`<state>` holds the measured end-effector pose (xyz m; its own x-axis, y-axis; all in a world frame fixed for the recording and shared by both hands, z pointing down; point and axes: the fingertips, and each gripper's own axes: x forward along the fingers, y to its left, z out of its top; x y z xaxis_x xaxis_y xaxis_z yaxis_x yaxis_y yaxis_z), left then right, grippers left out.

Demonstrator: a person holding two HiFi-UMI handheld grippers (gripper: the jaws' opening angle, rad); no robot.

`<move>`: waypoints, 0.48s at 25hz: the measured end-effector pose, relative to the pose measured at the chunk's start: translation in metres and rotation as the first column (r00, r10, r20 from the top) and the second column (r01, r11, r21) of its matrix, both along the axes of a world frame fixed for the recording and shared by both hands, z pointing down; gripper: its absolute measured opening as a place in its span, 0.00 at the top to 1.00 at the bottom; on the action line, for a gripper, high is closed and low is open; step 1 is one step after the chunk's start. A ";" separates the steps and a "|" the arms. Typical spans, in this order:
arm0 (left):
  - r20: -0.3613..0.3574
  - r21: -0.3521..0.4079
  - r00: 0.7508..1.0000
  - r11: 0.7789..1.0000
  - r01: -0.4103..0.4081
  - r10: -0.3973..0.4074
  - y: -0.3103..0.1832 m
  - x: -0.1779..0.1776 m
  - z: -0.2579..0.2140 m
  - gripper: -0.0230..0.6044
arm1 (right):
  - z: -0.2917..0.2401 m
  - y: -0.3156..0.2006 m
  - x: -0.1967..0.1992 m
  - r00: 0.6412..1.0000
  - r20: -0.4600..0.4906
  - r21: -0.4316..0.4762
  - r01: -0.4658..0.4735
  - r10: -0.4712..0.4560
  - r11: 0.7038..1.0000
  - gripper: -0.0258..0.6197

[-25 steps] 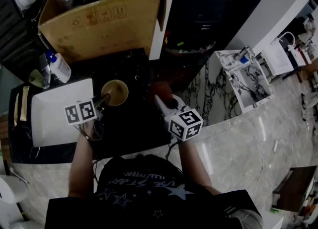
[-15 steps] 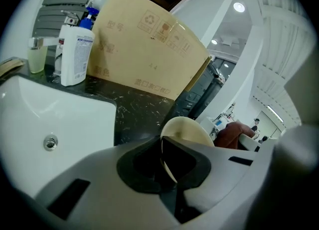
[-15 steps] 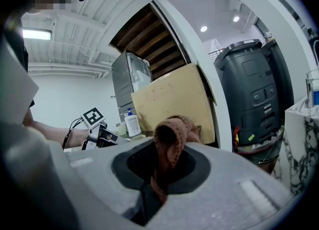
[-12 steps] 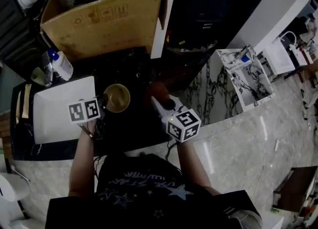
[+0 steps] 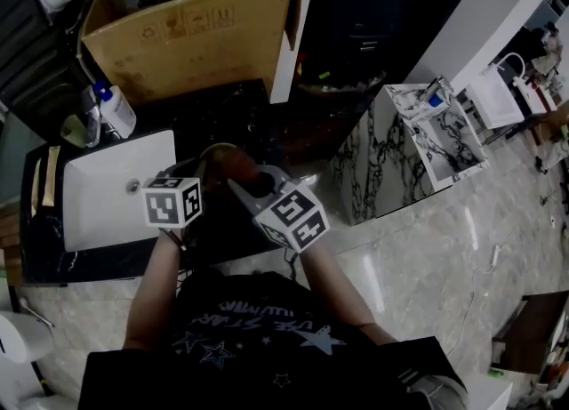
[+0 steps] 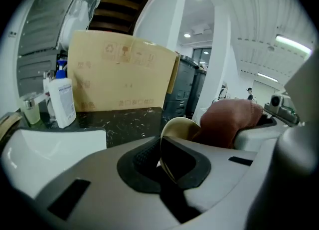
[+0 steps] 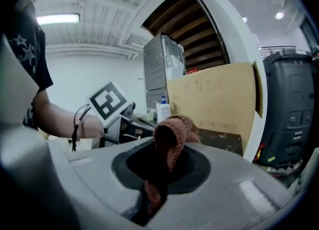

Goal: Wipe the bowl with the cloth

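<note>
Bowl and cloth, each held in tongs
Your left tongs (image 6: 162, 151) pinch the thin rim of the rounded tan bowl (image 6: 182, 126) over the speckled black counter (image 6: 124, 119). Your right tongs (image 7: 162, 166) clamp the nubby brown cloth (image 7: 172, 129), bunched against the bowl.

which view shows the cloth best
The right gripper view: the cloth sits centre frame, pinched in the right tongs. The left gripper view shows it bunched beside the bowl; the head view, a dim patch.
</note>
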<state>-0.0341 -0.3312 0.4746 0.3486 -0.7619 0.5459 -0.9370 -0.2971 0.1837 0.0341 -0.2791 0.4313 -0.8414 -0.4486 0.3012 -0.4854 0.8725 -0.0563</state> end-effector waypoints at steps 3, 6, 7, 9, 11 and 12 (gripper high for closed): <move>0.030 0.037 0.997 0.997 -0.068 0.067 0.007 0.020 -0.008 0.93 | 0.017 -0.001 -0.010 0.986 -0.167 -0.003 -0.007 0.007 1.000 0.89; 0.039 0.038 0.992 0.992 -0.122 0.120 0.014 0.037 -0.010 0.93 | 0.028 -0.004 -0.013 0.969 -0.245 -0.012 -0.030 0.026 0.999 0.89; 0.035 0.029 0.991 0.991 -0.132 0.131 0.016 0.040 -0.008 0.93 | 0.031 -0.005 -0.013 0.966 -0.256 -0.014 -0.037 0.032 0.999 0.89; 0.011 -0.008 0.990 0.990 -0.142 0.142 0.021 0.044 -0.002 0.93 | 0.035 -0.008 -0.011 0.962 -0.270 -0.012 -0.053 0.048 0.999 0.89; -0.007 -0.035 0.990 0.989 -0.144 0.144 0.026 0.044 0.003 0.93 | 0.038 -0.011 -0.010 0.960 -0.269 -0.001 -0.078 0.075 0.997 0.89; -0.007 -0.041 0.989 0.988 -0.147 0.147 0.029 0.045 0.005 0.93 | 0.039 -0.012 -0.009 0.959 -0.268 0.007 -0.096 0.095 0.995 0.89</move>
<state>0.0106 -0.3021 0.4796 0.4573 -0.6791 0.5742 -0.8830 -0.4232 0.2027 0.0254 -0.2914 0.4703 -0.6830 -0.5205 0.5124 -0.5645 0.8213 0.0818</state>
